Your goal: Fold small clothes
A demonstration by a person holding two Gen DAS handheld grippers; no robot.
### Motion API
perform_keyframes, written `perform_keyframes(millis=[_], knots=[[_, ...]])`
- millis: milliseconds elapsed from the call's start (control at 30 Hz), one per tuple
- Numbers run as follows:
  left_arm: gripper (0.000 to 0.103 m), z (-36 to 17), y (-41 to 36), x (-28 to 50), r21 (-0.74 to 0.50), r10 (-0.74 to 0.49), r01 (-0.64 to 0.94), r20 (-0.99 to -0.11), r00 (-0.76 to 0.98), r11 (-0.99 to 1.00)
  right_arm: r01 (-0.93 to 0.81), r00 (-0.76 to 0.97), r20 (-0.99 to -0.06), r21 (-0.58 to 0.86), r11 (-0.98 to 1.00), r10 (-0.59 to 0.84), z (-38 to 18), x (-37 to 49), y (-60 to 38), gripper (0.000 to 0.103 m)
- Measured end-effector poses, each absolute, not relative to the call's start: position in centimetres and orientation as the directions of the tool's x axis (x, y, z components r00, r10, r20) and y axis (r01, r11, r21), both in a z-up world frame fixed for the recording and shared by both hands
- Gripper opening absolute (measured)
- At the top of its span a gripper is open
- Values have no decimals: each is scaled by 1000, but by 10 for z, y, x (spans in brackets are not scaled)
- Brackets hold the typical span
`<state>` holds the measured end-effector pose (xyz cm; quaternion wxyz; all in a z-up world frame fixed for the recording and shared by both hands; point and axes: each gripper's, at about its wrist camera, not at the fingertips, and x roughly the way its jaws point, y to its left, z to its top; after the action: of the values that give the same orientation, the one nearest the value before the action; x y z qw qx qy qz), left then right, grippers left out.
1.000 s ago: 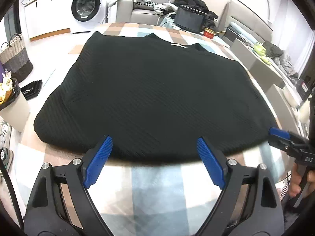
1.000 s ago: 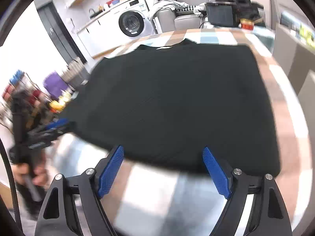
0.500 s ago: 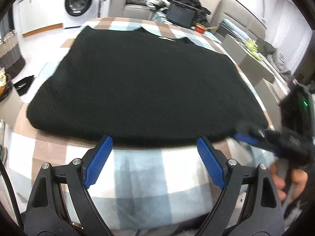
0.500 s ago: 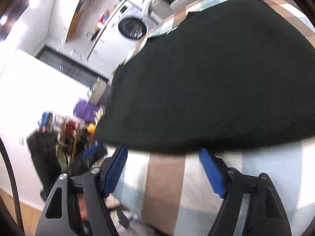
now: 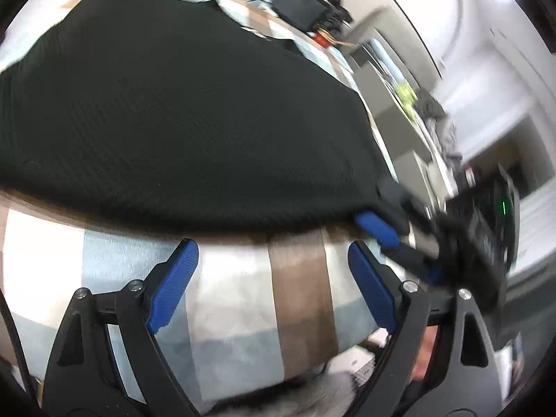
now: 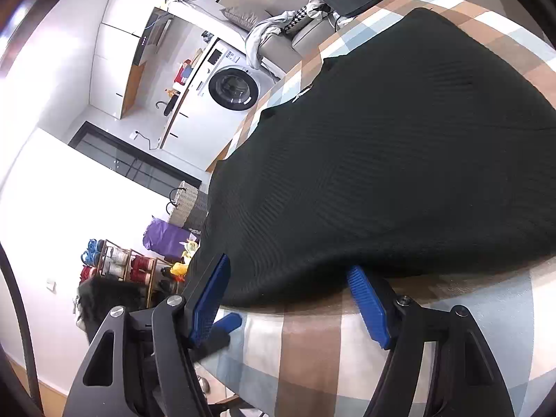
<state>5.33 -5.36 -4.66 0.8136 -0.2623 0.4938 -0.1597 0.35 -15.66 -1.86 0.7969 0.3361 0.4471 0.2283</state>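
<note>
The right gripper has rolled and narrowed around the sweater hem, not yet pinching; the left gripper stays wide and empty, so the fold is only starting.

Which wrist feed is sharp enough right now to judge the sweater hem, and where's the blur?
Right wrist view: sharp; the black sweater hem and ribbing read clearly, fisheye bending the edges. Left wrist view: motion-smeared, worst on the right gripper at right; the checked tablecloth stripes streak.

A sweater is lying on the table, with a tablet sitting behind it and a washer standing beyond.
</note>
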Motion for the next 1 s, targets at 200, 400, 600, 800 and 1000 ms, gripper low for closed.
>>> perform_keyframes(millis=[200,400,600,800,1000], knots=[[63,-54,-50,69,-552,-430,-104,-742,515,827,-70,466,-594,713,697,655,-27,-3,-157,72],[13,-65,-42,70,-554,-408,-146,-743,531,820,-69,477,-632,666,743,610,-30,-4,-149,64],[10,-69,-39,70,-555,-405,-147,-739,539,818,68,519,-664,660,748,538,-38,-5,-166,26],[10,-68,-28,63,-566,-405,-162,-734,545,808,159,575,-655,676,719,489,-38,-12,-192,18],[22,-62,-17,59,-516,-344,-207,-770,538,831,175,560,-675,663,728,480,-37,-16,-211,25]])
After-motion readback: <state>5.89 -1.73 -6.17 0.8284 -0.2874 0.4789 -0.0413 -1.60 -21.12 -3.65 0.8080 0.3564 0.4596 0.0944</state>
